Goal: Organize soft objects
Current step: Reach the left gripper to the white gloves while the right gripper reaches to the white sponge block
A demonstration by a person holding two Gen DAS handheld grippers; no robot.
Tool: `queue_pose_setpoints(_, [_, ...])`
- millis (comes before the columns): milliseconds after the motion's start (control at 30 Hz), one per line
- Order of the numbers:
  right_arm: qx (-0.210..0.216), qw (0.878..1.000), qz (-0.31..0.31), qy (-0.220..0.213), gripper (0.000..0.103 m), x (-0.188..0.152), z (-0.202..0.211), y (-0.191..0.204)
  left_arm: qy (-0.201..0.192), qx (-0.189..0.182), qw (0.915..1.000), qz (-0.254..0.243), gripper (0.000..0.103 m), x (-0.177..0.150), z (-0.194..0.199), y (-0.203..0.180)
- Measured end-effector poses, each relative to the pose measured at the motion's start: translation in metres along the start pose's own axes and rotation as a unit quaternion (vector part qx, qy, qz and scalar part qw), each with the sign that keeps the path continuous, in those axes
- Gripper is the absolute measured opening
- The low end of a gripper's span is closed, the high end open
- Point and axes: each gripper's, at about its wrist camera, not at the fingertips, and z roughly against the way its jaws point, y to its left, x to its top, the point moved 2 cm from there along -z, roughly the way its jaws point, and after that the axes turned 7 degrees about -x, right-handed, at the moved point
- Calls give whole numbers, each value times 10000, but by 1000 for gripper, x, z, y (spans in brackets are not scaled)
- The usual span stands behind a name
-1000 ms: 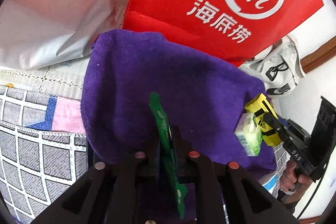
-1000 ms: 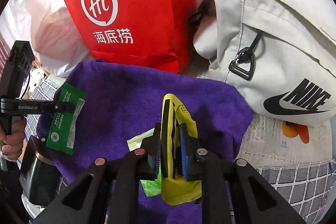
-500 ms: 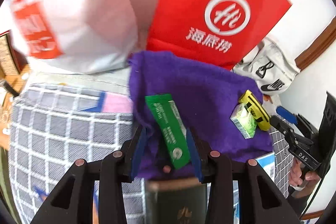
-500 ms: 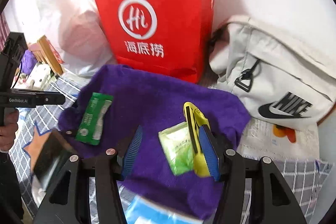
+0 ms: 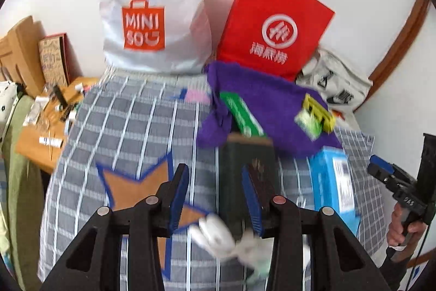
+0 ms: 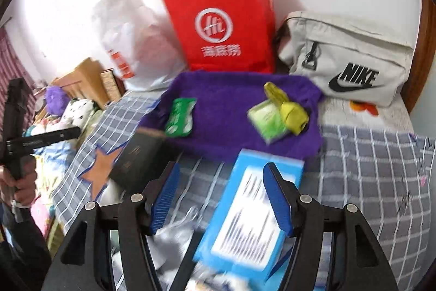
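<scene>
A purple towel (image 6: 231, 111) lies on the checked bedspread before the red bag. On it lie a green packet (image 6: 181, 117), a light green packet (image 6: 268, 119) and a yellow pouch (image 6: 288, 108). The towel (image 5: 267, 102) also shows in the left wrist view, with the green packet (image 5: 241, 113) and the yellow pouch (image 5: 317, 111) on it. My left gripper (image 5: 215, 195) is open and empty, above a dark box (image 5: 249, 165). My right gripper (image 6: 222, 195) is open and empty, above a blue box (image 6: 253, 214).
A red paper bag (image 6: 223, 23), a white Miniso bag (image 5: 160, 12) and a grey Nike bag (image 6: 351, 59) stand along the wall. White crumpled items (image 5: 223, 236) lie near the front. A cluttered wooden table (image 5: 46, 122) is at left.
Both grippers let go of their items, opened and pulled back from the towel. The green packet and the yellow pouch now lie on the purple towel.
</scene>
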Motion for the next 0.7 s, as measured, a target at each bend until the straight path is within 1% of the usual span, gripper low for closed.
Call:
queue_pose_setpoints(100, [-15, 10000, 70, 22, 66, -26, 13, 10, 195, -83, 9998, 22, 41, -27, -3, -2])
queue_pose_setpoints(200, [-4, 10000, 38, 91, 66, -51, 18, 13, 381, -105, 9992, -53, 43, -53, -9, -6])
queue_pose_setpoints(267, [-12, 9998, -9, 179, 66, -67, 19, 12, 490, -135, 9987, -106, 46, -67, -17, -10])
queue_pose_setpoints(333, [-58, 9997, -48, 251, 66, -83, 18, 10, 627, -158, 9978, -165, 47, -80, -31, -17])
queue_pose_setpoints(400, [-93, 9995, -134, 255, 66, -96, 20, 6, 723, -183, 9970, -210, 47, -90, -42, -24])
queue_pose_setpoints(467, [-22, 9991, -304, 297, 66, -107, 19, 0, 780, -215, 9965, -210, 47, -96, -51, -28])
queue_pose_setpoints(533, [102, 9984, -411, 378, 66, -117, 17, -3, 793, -241, 9964, -201, 51, -99, -59, -31])
queue_pose_setpoints(567, [135, 9982, -409, 406, 66, -123, 17, -3, 783, -246, 9963, -236, 56, -99, -62, -33])
queue_pose_setpoints(600, [136, 9983, -388, 414, 66, -126, 16, -2, 797, -225, 9961, -300, 59, -100, -66, -36])
queue_pose_setpoints(633, [154, 9984, -363, 413, 66, -128, 16, -1, 824, -200, 9957, -364, 59, -100, -69, -38])
queue_pose_setpoints(700, [344, 9981, -337, 394, 66, -131, 15, 4, 924, -174, 9943, -506, 60, -103, -78, -45])
